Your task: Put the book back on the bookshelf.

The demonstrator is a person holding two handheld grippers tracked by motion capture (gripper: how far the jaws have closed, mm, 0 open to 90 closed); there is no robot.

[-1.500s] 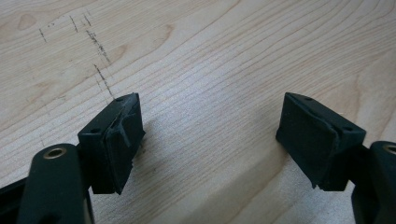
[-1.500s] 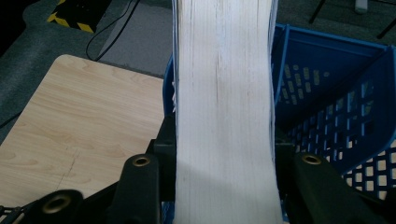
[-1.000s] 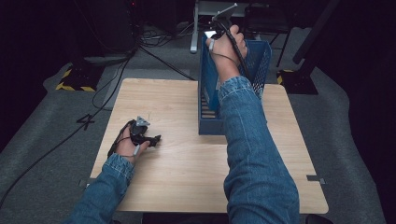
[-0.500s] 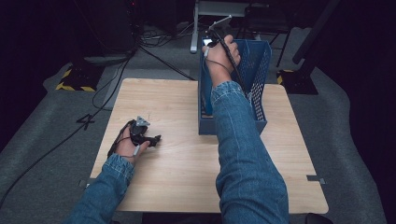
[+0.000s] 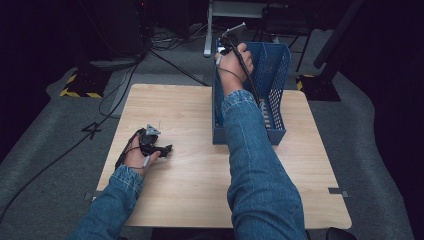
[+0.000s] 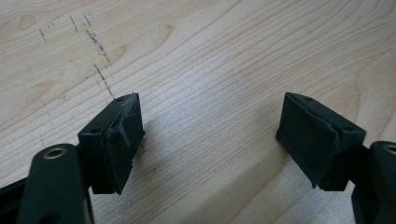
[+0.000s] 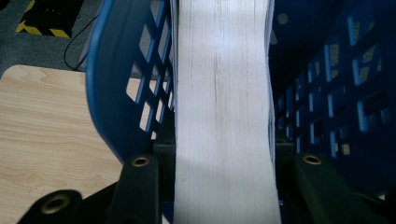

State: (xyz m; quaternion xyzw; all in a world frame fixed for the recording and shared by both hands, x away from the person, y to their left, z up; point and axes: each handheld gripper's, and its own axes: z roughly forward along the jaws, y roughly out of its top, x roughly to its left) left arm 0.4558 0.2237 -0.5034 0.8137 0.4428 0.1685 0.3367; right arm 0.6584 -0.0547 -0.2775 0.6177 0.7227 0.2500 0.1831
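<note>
Gripping a thick book (image 7: 223, 116) inside the blue basket (image 5: 278, 75), right claw (image 7: 223, 156) clamped on it, left claw (image 6: 210, 140) spread apart, resting on the wooden surface (image 5: 190, 185).

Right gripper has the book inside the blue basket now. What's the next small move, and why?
Probably ease the book a little further down along the blue basket's left wall before opening. The right gripper is shut on its page edge, its base is hidden, so I can't tell that it is seated. The left gripper rests open on the table.

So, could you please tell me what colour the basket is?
Blue, the basket; the high view shows it best.
</note>
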